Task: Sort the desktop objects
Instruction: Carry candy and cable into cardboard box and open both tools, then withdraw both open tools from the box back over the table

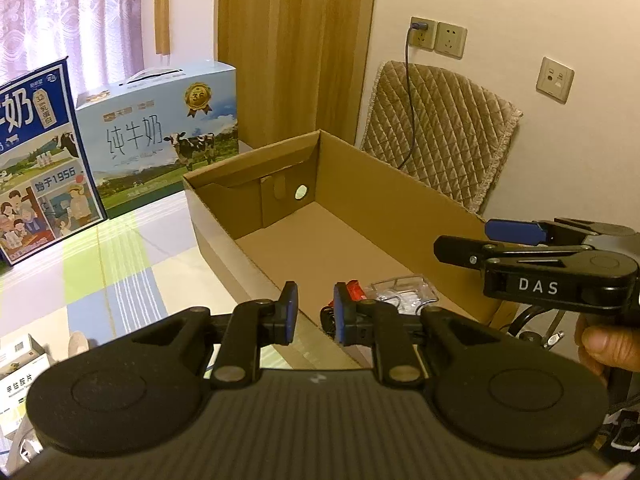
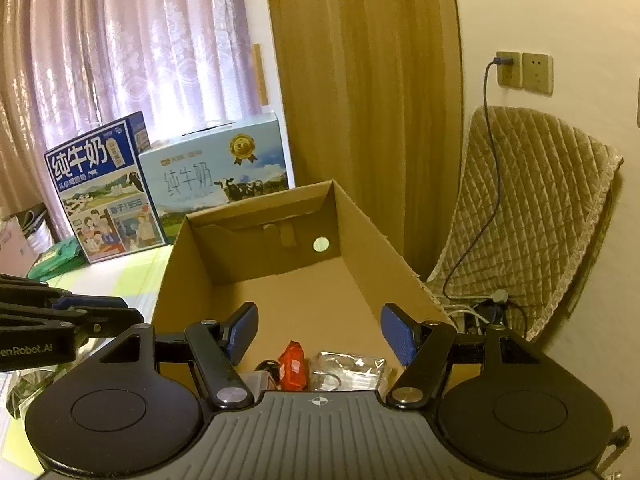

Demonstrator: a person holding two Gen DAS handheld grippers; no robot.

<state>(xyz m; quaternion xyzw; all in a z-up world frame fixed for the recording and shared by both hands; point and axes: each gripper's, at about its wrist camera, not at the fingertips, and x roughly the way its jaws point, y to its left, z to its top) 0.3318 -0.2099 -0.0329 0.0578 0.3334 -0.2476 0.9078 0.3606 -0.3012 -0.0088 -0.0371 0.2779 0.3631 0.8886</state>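
left wrist view looks along the left gripper [image 1: 315,312], whose blue-padded fingers [image 1: 291,304] stand a little apart with nothing between them, poised over the near left wall of an open cardboard box [image 1: 224,236]. the box sits on a checked tablecloth [image 1: 120,264] of green, lilac and white. inside it, at the near end, lie a small red packet [image 1: 355,289], something dark [image 1: 329,316] just beside it, and a clear plastic package [image 1: 404,294]; the rest of the box floor is bare. the right gripper [image 1: 460,242] reaches in from the right above the box's near right wall, seen side-on, so i cannot tell from here how its jaws stand; a hand [image 1: 600,344] grips its handle. behind the box stand two milk cartons, a dark blue one [image 1: 40,160] and a pale blue one [image 1: 168,132], with a curtain [image 1: 72,12] beyond. a quilted chair cover [image 1: 436,128] hangs to the right, under wall sockets [image 1: 438,36] with a cable plugged in. small white boxes [image 1: 20,376] lie at the lower left.

right wrist view shows the right gripper [image 2: 322,330] spread wide and empty, its blue pads [image 2: 396,332] framing the box interior [image 2: 320,292], directly above the red packet [image 2: 294,364] and the clear package [image 2: 352,368]. the left gripper [image 2: 132,314] enters at the left edge, beside the box's left wall
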